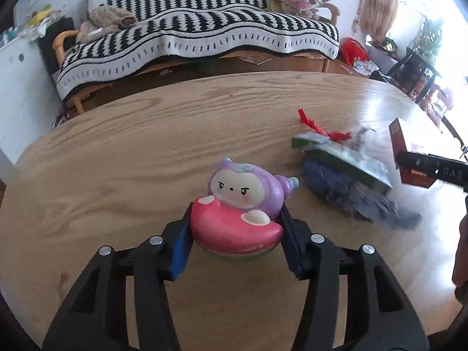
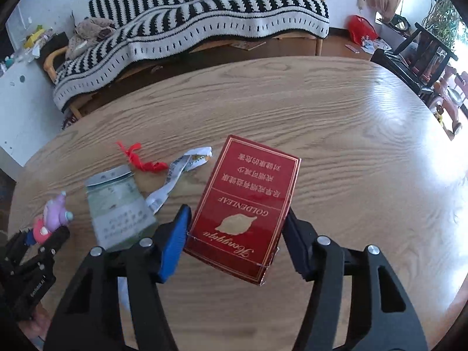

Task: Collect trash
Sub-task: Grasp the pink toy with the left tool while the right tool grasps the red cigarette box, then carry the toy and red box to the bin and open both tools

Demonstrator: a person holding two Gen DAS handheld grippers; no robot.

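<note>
My left gripper (image 1: 235,219) is shut on a squishy toy (image 1: 239,204), a purple and white figure on a pink base; the toy also shows in the right wrist view (image 2: 49,219). My right gripper (image 2: 235,225) is shut on a red Goldenleaf cigarette box (image 2: 245,207), held tilted just above the round wooden table (image 2: 336,146); the box shows at the right edge of the left wrist view (image 1: 402,146). A green and white packet (image 2: 120,207), a red ribbon scrap (image 2: 140,158) and a white paper strip (image 2: 178,175) lie on the table between the grippers.
A blue-grey fluffy rag (image 1: 351,193) lies under the packet (image 1: 342,158). Behind the table stands a bench with a black and white striped blanket (image 1: 204,35). A dark chair (image 2: 421,55) and a red bag (image 2: 361,30) are at the far right.
</note>
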